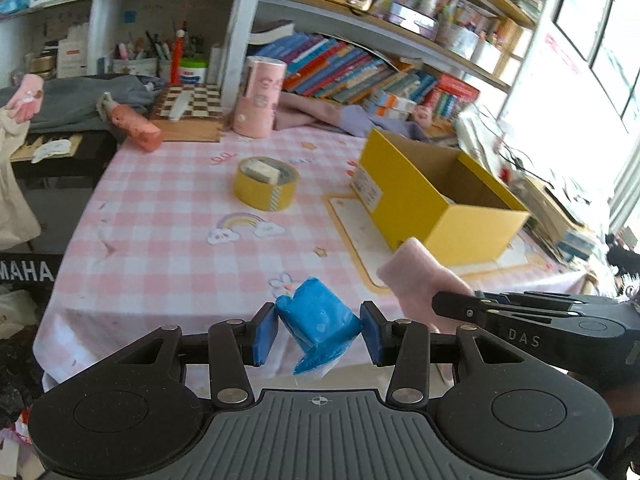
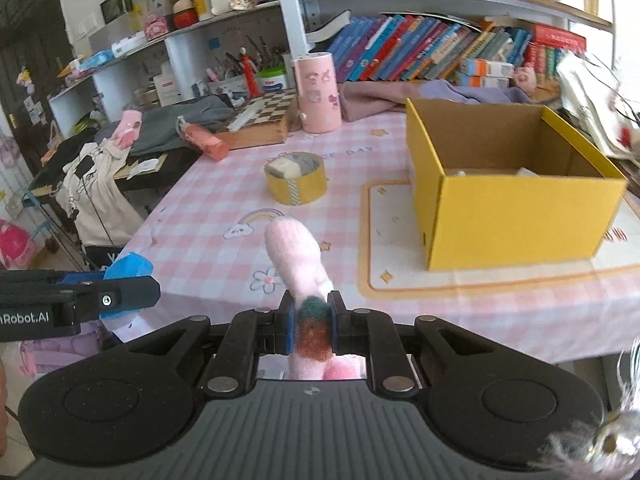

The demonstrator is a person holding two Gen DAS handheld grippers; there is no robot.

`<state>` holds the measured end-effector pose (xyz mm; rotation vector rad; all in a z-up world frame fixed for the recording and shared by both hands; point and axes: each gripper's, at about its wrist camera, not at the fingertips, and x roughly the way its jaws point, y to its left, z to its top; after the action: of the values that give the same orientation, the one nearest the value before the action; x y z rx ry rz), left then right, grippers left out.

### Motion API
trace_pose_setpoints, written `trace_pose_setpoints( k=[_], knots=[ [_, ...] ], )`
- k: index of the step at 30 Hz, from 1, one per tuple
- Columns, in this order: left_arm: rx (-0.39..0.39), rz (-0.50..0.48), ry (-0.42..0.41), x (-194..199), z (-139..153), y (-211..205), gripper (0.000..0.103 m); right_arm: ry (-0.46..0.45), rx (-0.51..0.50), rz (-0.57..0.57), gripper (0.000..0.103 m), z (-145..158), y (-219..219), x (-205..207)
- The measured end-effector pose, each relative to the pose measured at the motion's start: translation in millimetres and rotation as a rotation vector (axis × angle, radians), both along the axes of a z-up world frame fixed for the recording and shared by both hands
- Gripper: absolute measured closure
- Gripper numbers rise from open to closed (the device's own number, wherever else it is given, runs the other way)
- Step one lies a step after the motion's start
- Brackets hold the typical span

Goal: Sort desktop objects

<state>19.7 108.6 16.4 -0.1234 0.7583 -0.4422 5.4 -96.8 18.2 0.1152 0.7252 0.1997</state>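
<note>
My left gripper (image 1: 319, 334) is shut on a blue packet (image 1: 320, 324), held above the near edge of the pink checked table (image 1: 168, 216). My right gripper (image 2: 311, 328) is shut on a fuzzy pink glove (image 2: 296, 256) with a strawberry patch, its fingertip end pointing toward the table. In the left wrist view the pink glove (image 1: 416, 276) and the right gripper show at the right. The blue packet (image 2: 128, 268) shows at the left of the right wrist view. An open yellow cardboard box (image 2: 516, 216) stands on a mat at the right, with pale items inside.
A yellow tape roll (image 1: 266, 184) with an eraser in it lies mid-table. Behind stand a pink cylinder (image 1: 260, 96), a folded pink umbrella (image 1: 134, 122), a checkerboard box (image 1: 190, 110) and shelves of books. Clothes hang off the table's left.
</note>
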Motion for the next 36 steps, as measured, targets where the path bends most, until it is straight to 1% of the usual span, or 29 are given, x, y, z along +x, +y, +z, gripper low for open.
trace_pose_setpoints(
  k=[7, 15, 26, 36],
  knots=[
    [0.005, -0.059, 0.013, -13.6, -4.3, -7.1, 0.059, 0.041, 0.014, -0.066, 0.089, -7.2, -7.2, -24.8],
    [0.010, -0.132, 0.027, -16.6, -5.9, -18.0, 0.060, 0.090, 0.032, -0.157, 0.089, -13.4, -20.3, -45.8],
    [-0.006, -0.249, 0.014, -8.1, -4.7, -47.8, 0.060, 0.088, -0.003, -0.259, 0.089, -10.9, -39.6, -64.9],
    [-0.012, -0.328, 0.012, 2.9, -5.4, -77.5, 0.060, 0.086, -0.033, -0.351, 0.089, -8.3, -64.6, -69.3]
  ],
)
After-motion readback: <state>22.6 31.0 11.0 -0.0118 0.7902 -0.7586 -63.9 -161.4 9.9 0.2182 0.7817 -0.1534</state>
